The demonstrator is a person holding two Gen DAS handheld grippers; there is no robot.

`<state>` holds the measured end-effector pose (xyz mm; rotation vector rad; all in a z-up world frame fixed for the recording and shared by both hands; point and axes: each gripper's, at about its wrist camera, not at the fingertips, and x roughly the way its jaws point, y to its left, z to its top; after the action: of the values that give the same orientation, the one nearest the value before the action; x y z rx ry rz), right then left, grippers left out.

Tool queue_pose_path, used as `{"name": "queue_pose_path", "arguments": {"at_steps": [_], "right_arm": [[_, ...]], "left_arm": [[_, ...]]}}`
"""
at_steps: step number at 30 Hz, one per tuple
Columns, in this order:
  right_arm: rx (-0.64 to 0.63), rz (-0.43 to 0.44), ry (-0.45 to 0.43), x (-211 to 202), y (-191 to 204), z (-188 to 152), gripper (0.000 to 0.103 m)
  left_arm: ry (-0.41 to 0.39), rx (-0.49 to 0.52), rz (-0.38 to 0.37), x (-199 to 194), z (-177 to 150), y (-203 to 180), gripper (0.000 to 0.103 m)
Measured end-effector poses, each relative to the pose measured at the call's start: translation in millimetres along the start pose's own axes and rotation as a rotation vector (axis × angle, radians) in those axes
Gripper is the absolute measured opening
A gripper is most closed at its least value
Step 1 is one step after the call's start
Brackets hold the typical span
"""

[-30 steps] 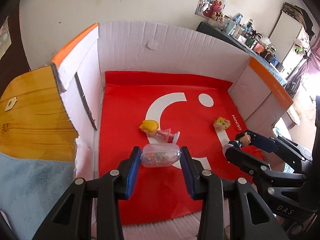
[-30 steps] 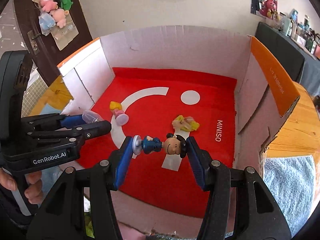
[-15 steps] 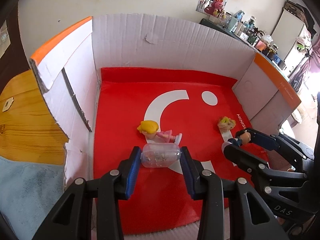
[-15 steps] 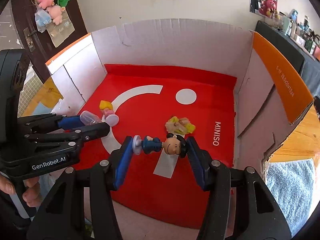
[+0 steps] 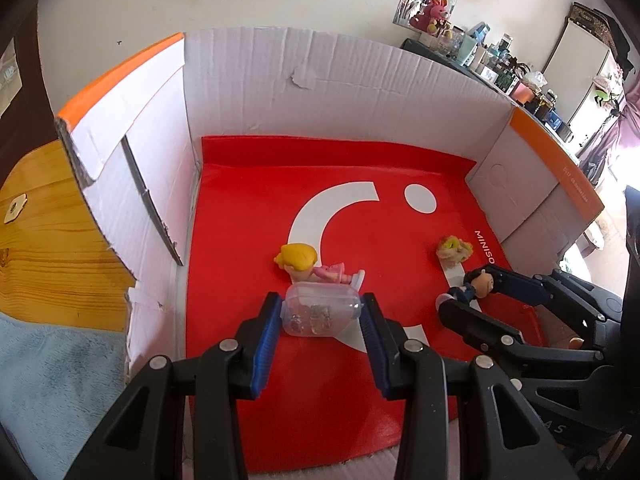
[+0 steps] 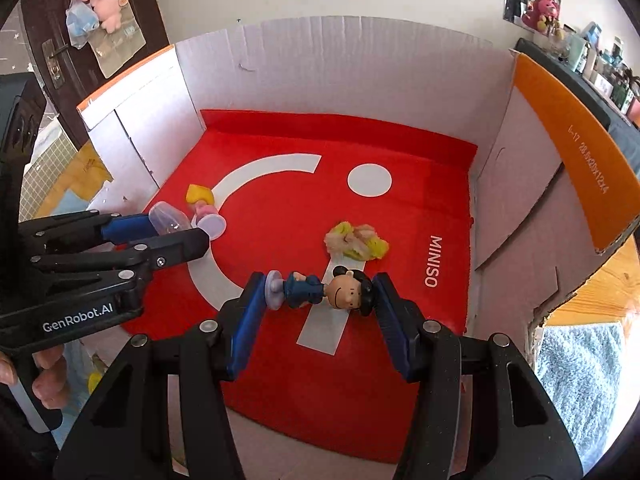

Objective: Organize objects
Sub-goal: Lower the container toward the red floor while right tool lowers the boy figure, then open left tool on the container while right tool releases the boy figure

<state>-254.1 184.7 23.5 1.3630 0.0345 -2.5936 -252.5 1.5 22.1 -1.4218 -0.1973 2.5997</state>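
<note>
My left gripper is shut on a clear plastic capsule, held low over the red floor of the cardboard box. My right gripper is shut on a blue-suited, black-haired figurine, gripped sideways by base and head. Each gripper shows in the other view: the right gripper, the left gripper. A yellow-haired pink doll lies on the floor just beyond the capsule. A small yellow-green figure lies just beyond the held figurine.
The box has white walls with orange flaps and a red MINISO mat. It stands on a wooden table with blue towels at both sides. Cluttered shelves stand beyond.
Both grippers have moved forward and down, deeper into the box, still holding the capsule and the figurine. The toys on the mat have not moved.
</note>
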Motion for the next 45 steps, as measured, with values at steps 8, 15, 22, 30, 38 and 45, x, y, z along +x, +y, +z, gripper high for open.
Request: {"name": "queue_pose_path", "arguments": {"at_steps": [8, 15, 22, 30, 38, 45], "right_arm": [[-0.004, 0.004, 0.018, 0.9, -1.2, 1.2, 0.052], [-0.001, 0.006, 0.019, 0.2, -1.9, 0.8, 0.052], [0.003, 0.005, 0.014, -1.3, -1.3, 0.1, 0.053], [0.002, 0.002, 0.001, -5.3, -2.9, -0.6, 0.063], [-0.001, 0.001, -0.009, -7.6, -3.0, -1.5, 0.063], [-0.008, 0.005, -0.024, -10.9, 0.6, -1.5, 0.07]], "left_arm": [[0.0, 0.0, 0.0, 0.0, 0.0, 0.0, 0.042], [-0.001, -0.001, 0.0, 0.2, -0.1, -0.1, 0.042], [-0.004, -0.003, 0.004, 0.8, 0.0, -0.8, 0.042], [-0.008, 0.002, 0.015, 0.9, -0.3, -2.3, 0.045], [-0.007, 0.0, 0.012, 0.7, -0.6, -2.2, 0.045], [-0.012, -0.003, 0.007, -4.5, -2.9, -3.8, 0.05]]}}
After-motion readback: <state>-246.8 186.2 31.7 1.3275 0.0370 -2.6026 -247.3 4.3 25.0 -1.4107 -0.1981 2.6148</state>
